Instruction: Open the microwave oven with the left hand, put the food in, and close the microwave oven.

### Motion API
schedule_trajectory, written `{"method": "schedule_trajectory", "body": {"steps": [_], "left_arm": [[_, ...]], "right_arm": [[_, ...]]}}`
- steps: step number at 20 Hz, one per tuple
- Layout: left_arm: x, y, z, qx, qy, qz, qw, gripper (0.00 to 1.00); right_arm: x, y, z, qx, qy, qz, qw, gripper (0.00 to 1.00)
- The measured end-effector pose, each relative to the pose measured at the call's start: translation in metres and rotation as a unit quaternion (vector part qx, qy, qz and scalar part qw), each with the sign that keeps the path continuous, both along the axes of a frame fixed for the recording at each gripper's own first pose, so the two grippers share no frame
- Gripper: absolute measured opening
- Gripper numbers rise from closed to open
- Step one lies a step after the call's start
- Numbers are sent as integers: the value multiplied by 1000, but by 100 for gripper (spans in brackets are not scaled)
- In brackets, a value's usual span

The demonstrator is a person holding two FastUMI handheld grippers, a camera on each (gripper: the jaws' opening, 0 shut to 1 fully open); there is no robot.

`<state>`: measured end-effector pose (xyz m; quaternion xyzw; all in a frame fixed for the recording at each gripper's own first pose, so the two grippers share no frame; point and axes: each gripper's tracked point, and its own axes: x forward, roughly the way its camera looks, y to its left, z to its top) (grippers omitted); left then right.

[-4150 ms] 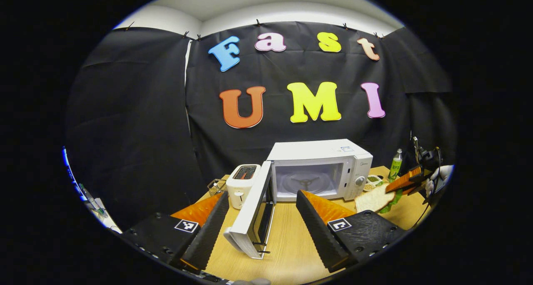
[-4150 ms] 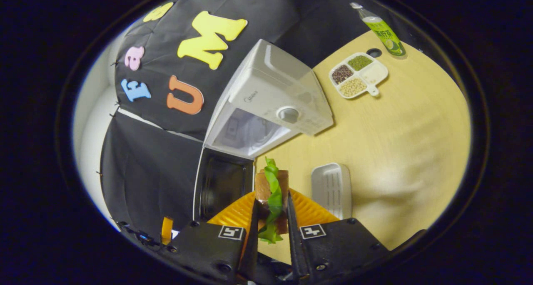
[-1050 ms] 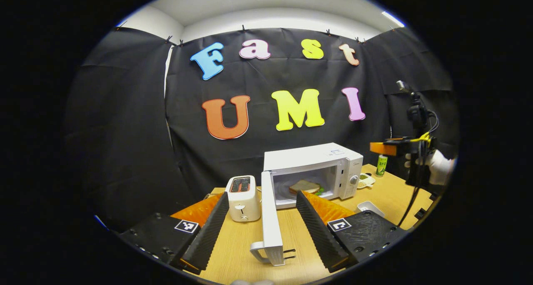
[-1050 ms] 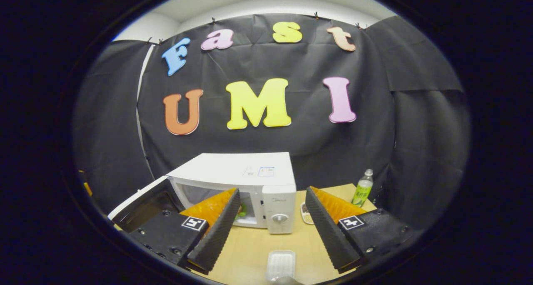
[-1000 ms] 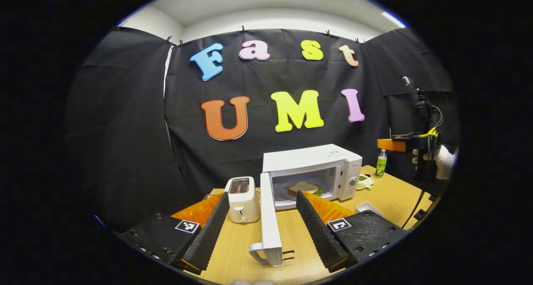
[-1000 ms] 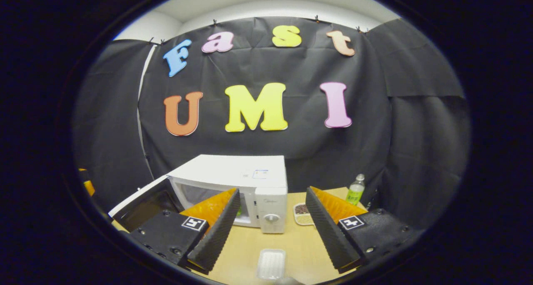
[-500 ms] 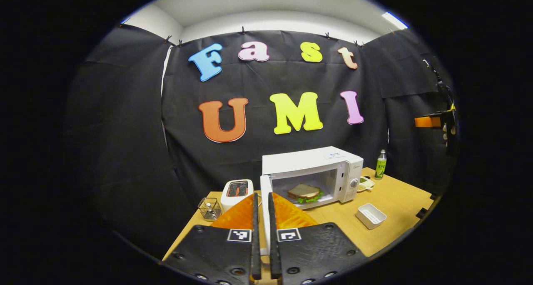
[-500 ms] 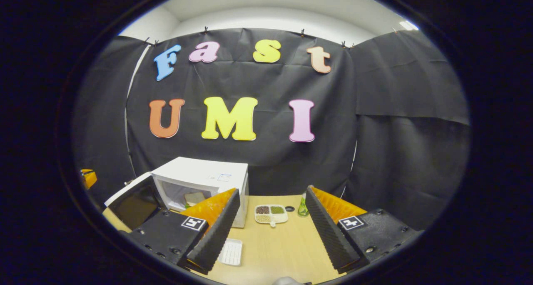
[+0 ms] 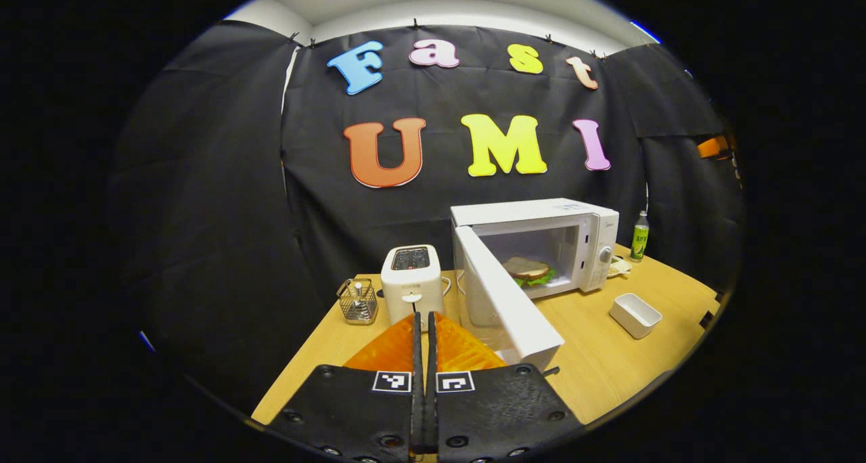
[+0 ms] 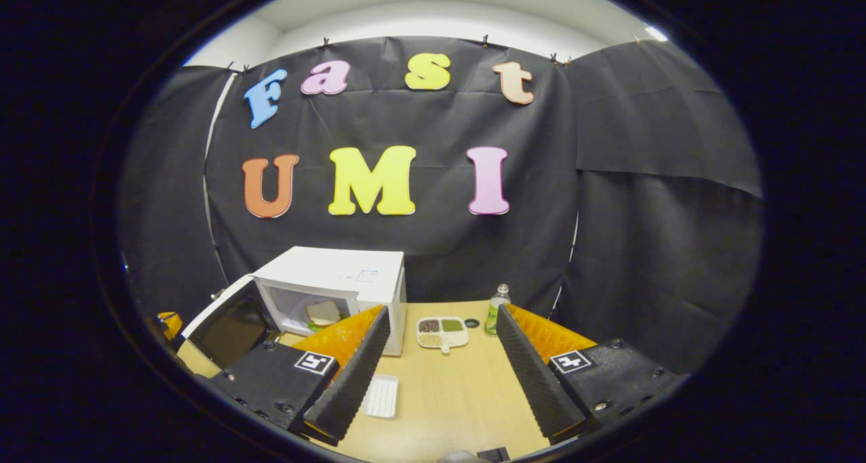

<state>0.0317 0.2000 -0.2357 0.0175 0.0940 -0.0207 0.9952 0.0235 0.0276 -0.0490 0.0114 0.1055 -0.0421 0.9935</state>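
Note:
The white microwave (image 9: pixel 541 219) stands on the wooden table (image 9: pixel 595 355) with its door (image 9: pixel 504 300) swung out toward me. A sandwich with lettuce (image 9: pixel 528 270) lies inside it. My left gripper (image 9: pixel 423 327) is shut with nothing between its fingers, low and just left of the door's free edge. My right gripper (image 10: pixel 441 311) is open and empty, held back above the table to the right of the microwave (image 10: pixel 338 273). The right gripper view shows the sandwich (image 10: pixel 323 312) through the opening, beside the dark inner face of the door (image 10: pixel 230 324).
A white toaster (image 9: pixel 409 283) and a small wire basket (image 9: pixel 356 300) stand left of the microwave. A white tray (image 9: pixel 634 314), a green bottle (image 9: pixel 639 236) and a divided dish of beans (image 10: pixel 443 331) sit on the table to its right.
My left gripper went from open around the door's edge to shut, and now sits left of the door. My right gripper, having left the sandwich inside, drew back and to the right.

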Motion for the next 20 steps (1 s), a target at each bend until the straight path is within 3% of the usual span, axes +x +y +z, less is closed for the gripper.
{"method": "schedule_trajectory", "body": {"steps": [1,2,3,4,7,8,9,10,11,12,13,14,15,17,18,19,20], "left_arm": [[0,6,-12,1,15,7,1000,0],[0,6,-20,-2,15,6,1000,0],[1,5,-31,-3,22,6,1000,0],[2,5,-37,-2,26,5,1000,0],[1,-1,-44,-2,31,-2,1000,0],[2,-4,-43,-1,29,-3,1000,10],[2,-7,-45,0,32,-2,999,0],[2,-9,-44,2,31,-4,1000,0],[1,-14,-43,0,31,-8,999,0],[0,-19,-44,0,33,-9,999,0],[-1,-23,-42,2,33,-8,999,0],[-2,-28,-44,2,38,-8,999,0],[-2,-35,-43,-2,38,-7,999,0],[-2,-51,-39,-5,36,-12,999,0],[-2,-59,-37,-4,35,-15,999,0],[-1,-68,-36,-1,34,-18,999,0],[-1,-77,-35,-3,34,-22,999,0]], "right_arm": [[-2,1,1,0,2,-1,1000,92],[-5,1,2,-1,4,-2,1000,100],[-7,0,2,-2,6,-4,1000,92],[-10,-1,1,-3,9,-5,1000,100],[-17,-6,-2,-1,12,-11,1000,92],[-20,-6,-3,2,13,-12,1000,100],[-20,-8,-7,4,15,-12,1000,100],[-20,-8,-9,6,17,-11,1000,100],[-20,-9,-11,9,19,-9,1000,92],[-21,-8,-12,12,21,-6,1000,100],[-20,-9,-15,15,24,-3,1000,92],[-19,-10,-16,17,28,0,999,100],[-19,-10,-17,20,30,3,999,92],[-17,-11,-12,22,23,10,999,92],[-15,-13,-11,22,21,12,999,100],[-14,-12,-10,24,21,17,999,92],[-14,-12,-8,27,18,22,999,100]]}}
